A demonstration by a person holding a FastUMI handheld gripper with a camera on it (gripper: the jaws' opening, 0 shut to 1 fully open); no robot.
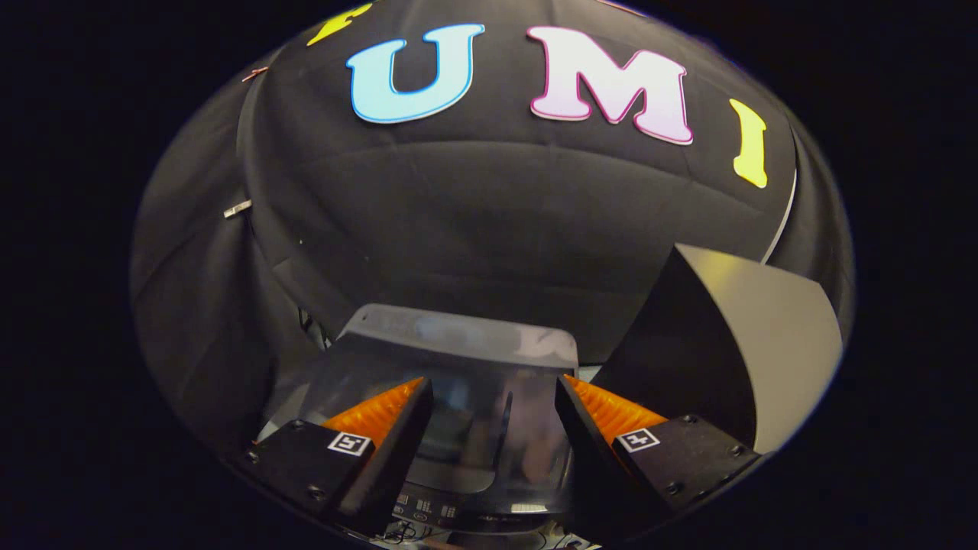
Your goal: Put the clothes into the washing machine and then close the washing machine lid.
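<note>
The washing machine's lid [458, 336], a glossy dark see-through panel with a paler far edge, lies just ahead of and beyond my fingers. It reflects the booth, and I cannot tell whether it is fully down or partly raised. The machine's control panel [428, 508], with small buttons, sits below and between the fingers. My gripper [493, 382] is open above the lid, its fingers wide apart with nothing held between them.
A dark box [726, 336] with a pale grey lit face stands close to the right of the machine, beside my right finger. The booth's black cloth wall [474, 214] hangs right behind the machine. A small metal clip [237, 208] is fixed to the cloth at the left.
</note>
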